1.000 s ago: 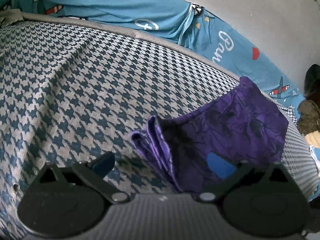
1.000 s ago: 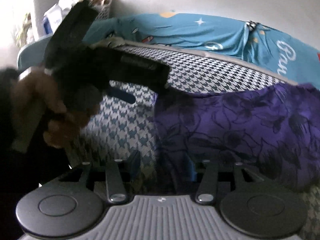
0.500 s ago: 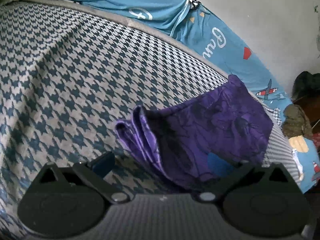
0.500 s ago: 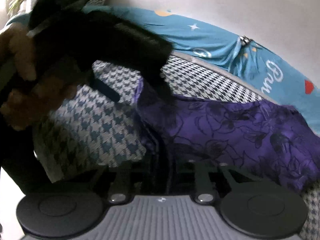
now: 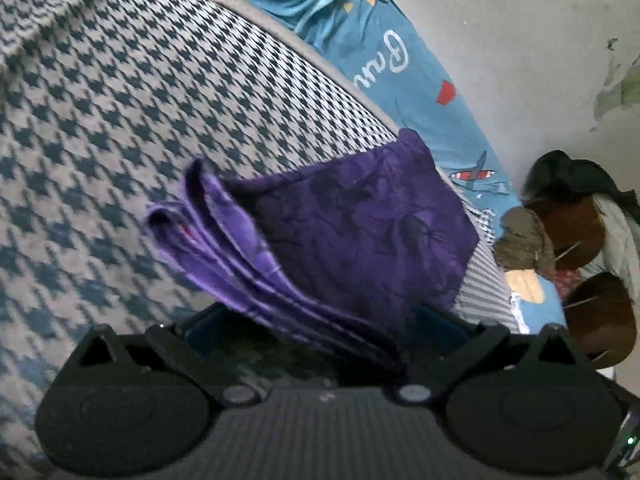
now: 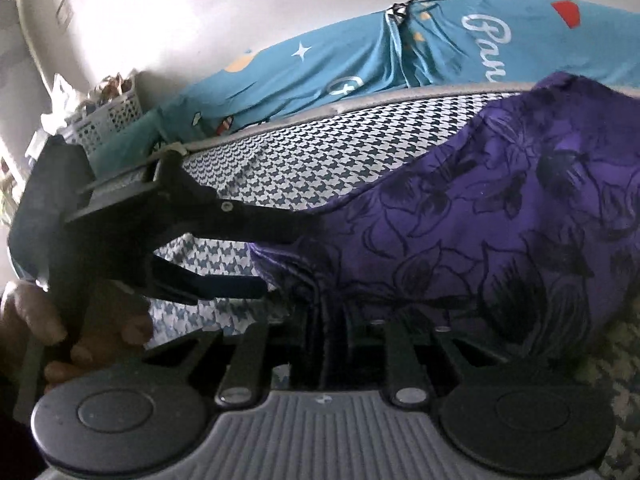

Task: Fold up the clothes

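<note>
Gripping a folded purple garment [image 5: 360,232] above the houndstooth bed cover [image 5: 120,112], we pinch its layered edge in our right gripper [image 6: 332,344], while our left gripper [image 5: 320,320] stands spread around the same edge. We judge the next move needs both ends level.

Both views are dimly lit and strongly bent at the edges, the check cover [image 5: 92,128] is blurred by motion, and glare is seen on the wall [image 6: 132,12] at upper left.
</note>
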The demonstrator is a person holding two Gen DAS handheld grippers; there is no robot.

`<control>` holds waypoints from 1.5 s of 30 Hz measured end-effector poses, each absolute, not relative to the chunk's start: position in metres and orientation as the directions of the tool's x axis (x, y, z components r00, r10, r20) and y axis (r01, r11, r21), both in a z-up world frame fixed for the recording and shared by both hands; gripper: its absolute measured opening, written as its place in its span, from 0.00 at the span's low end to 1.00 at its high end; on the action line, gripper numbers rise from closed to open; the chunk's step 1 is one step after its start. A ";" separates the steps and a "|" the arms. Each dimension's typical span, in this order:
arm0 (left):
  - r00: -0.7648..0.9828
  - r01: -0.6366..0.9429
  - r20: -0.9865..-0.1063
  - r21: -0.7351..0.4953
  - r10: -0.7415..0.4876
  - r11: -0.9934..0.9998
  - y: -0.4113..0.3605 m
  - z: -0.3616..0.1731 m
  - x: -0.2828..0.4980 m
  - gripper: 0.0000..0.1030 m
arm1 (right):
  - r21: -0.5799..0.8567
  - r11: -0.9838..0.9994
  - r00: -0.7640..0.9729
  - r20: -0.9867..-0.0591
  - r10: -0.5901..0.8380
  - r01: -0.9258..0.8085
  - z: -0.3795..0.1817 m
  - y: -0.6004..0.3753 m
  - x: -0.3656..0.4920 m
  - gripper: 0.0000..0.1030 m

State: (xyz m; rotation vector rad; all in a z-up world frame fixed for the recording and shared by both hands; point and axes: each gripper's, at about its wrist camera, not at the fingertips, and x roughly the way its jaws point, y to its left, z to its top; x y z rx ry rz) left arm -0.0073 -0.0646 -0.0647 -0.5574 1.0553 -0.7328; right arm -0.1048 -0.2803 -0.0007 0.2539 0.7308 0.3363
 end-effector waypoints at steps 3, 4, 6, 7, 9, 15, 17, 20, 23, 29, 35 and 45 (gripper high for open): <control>0.294 0.253 -0.553 -0.742 -0.780 0.621 -0.070 -0.069 0.000 1.00 | 0.354 0.911 0.696 -0.600 0.395 -0.211 0.000 -0.283 -0.105 0.18; 0.292 0.247 -0.546 -0.750 -0.785 0.614 -0.072 -0.071 0.002 1.00 | 0.355 0.910 0.697 -0.598 0.396 -0.213 0.000 -0.283 -0.105 0.18; 0.289 0.247 -0.537 -0.758 -0.793 0.603 -0.075 -0.074 0.006 1.00 | 0.360 0.907 0.696 -0.595 0.403 -0.217 0.000 -0.284 -0.105 0.18; 0.289 0.256 -0.538 -0.753 -0.792 0.606 -0.078 -0.074 0.007 1.00 | 0.355 0.908 0.696 -0.594 0.404 -0.224 0.000 -0.284 -0.105 0.18; 0.290 0.273 -0.541 -0.743 -0.789 0.611 -0.083 -0.074 0.008 0.90 | 0.327 0.916 0.701 -0.597 0.390 -0.232 0.000 -0.282 -0.107 0.18; 0.312 0.313 -0.577 -0.688 -0.755 0.655 -0.092 -0.071 0.006 0.59 | 0.156 0.944 0.704 -0.633 0.322 -0.292 -0.003 -0.262 -0.114 0.20; 0.317 0.321 -0.580 -0.679 -0.750 0.661 -0.093 -0.070 0.005 0.54 | 0.108 0.943 0.707 -0.637 0.308 -0.314 -0.005 -0.256 -0.118 0.31; 0.322 0.326 -0.589 -0.666 -0.741 0.671 -0.095 -0.069 0.005 0.48 | 0.046 0.936 0.708 -0.641 0.296 -0.349 -0.008 -0.246 -0.123 0.39; 0.324 0.326 -0.590 -0.664 -0.739 0.673 -0.095 -0.069 0.005 0.47 | -0.003 0.929 0.716 -0.639 0.283 -0.370 -0.013 -0.237 -0.126 0.47; 0.328 0.323 -0.588 -0.666 -0.739 0.673 -0.096 -0.069 0.007 0.46 | -0.088 0.921 0.741 -0.626 0.245 -0.379 -0.021 -0.225 -0.126 0.53; 0.339 0.316 -0.619 -0.635 -0.709 0.705 -0.101 -0.072 0.013 0.51 | -0.160 0.933 0.775 -0.610 0.165 -0.324 -0.024 -0.224 -0.123 0.24; 0.403 0.324 -0.616 -0.596 -0.677 0.735 -0.101 -0.069 0.019 0.17 | -0.057 0.941 0.768 -0.596 0.235 -0.333 -0.011 -0.228 -0.115 0.16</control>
